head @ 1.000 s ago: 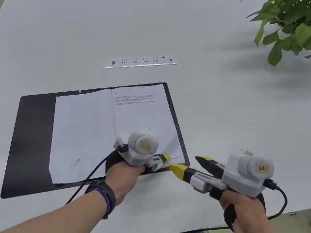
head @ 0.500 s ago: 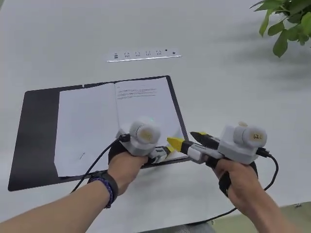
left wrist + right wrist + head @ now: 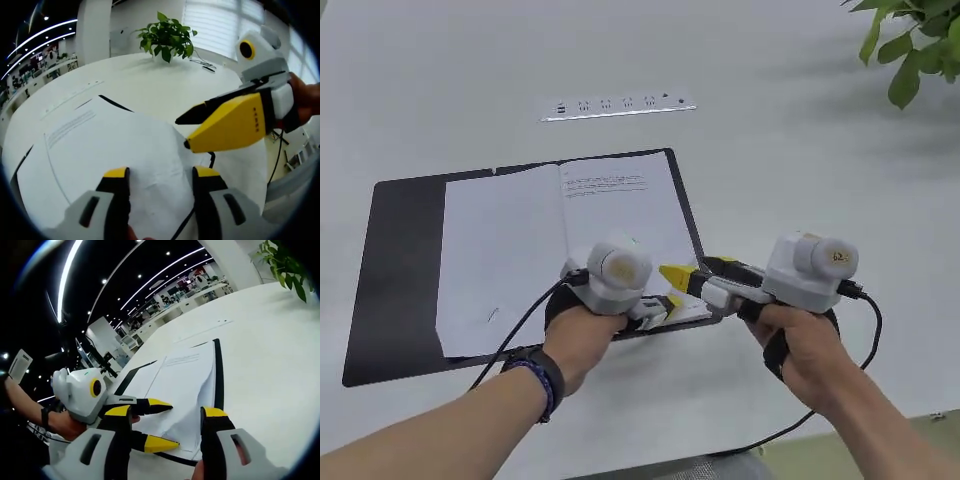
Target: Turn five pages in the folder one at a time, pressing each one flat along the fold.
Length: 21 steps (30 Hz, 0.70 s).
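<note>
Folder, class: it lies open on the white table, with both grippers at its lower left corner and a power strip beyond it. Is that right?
Not quite. The head view shows the left gripper and the right gripper at the lower right corner of the folder, not the lower left. The rest stands: it lies open on the white table, with the power strip beyond it.

left gripper (image 3: 658, 310): fingers apart | right gripper (image 3: 692, 270): fingers apart, tips just beside the left's
</note>
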{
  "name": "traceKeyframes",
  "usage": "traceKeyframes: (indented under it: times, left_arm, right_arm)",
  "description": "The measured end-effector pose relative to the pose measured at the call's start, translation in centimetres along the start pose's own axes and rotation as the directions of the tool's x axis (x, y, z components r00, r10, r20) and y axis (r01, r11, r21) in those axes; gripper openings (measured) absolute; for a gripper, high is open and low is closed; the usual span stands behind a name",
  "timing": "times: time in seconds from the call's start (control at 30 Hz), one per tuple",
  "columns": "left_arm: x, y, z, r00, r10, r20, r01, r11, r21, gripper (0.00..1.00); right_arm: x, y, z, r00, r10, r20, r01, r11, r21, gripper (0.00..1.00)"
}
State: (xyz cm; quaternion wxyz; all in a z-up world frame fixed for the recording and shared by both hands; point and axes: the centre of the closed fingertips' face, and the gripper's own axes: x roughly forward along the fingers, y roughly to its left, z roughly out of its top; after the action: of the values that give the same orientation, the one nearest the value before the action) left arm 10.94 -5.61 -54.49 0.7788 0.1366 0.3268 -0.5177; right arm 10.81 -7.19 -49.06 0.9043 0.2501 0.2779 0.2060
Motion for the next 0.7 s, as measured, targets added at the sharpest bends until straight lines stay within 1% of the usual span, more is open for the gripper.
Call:
traceKeyframes:
  times: [0.43,0.6,0.7]
  left_arm:
    - [0.01,0.00,-0.05,1.0000,-0.001,-0.003,0.001,1.000,0.004,0.50]
    - [-0.02,-0.06,-0.05,1.0000,-0.002,-0.003,0.002,1.000,0.006,0.50]
    - [-0.07,-0.09,-0.05,1.0000,-0.002,-0.006,0.002,1.000,0.012,0.50]
  right_arm:
    - [0.30,0.23,-0.03,0.9999,0.014,-0.003,-0.014,1.000,0.007,0.52]
    - [0.34,0.29,-0.33,0.9997,0.020,-0.011,-0.020,1.000,0.008,0.51]
    - [0.26,0.29,-0.29,0.9998,0.021,-0.005,-0.021,1.000,0.017,0.50]
